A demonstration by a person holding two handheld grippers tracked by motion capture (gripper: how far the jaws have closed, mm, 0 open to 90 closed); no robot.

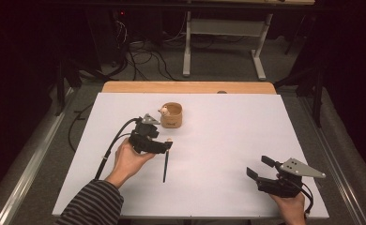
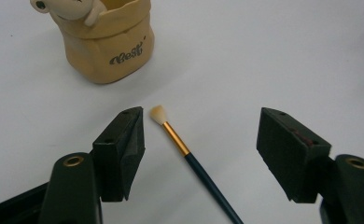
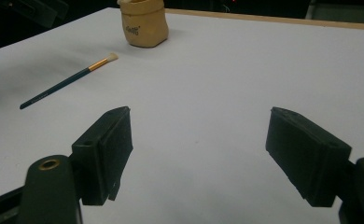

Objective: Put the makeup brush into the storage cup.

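1. The brush [image 2: 189, 156] lies flat on the white table [image 1: 228, 154], running from the middle of the left gripper view down toward its bottom edge. Its pale bristle tip points toward the tan pot [image 2: 108, 46] at the upper left of that frame.
2. The left gripper [image 2: 201, 140] hovers over the bristle end with its jaws spread wide. The brush lies between them, nearer the left jaw, and neither jaw touches it.
3. The right gripper [image 3: 199, 149] is also wide apart and holds nothing. In the high view it sits at the lower right of the frame, well apart from the brush.
4. I judge the brush to be very light and stiff along its slim dark handle, and soft only at the bristles. The smooth, thin handle could roll or slip out of the pads.
5. The best hold looks to be across the handle just behind the gold ferrule, where the bristles are spared and the brush will not tip much.
6. The pot is soft-looking, stands upright and seems light enough to be knocked over. A small pale figure sits at its rim.
7. Count: one brush, one pot, two grippers, one table.
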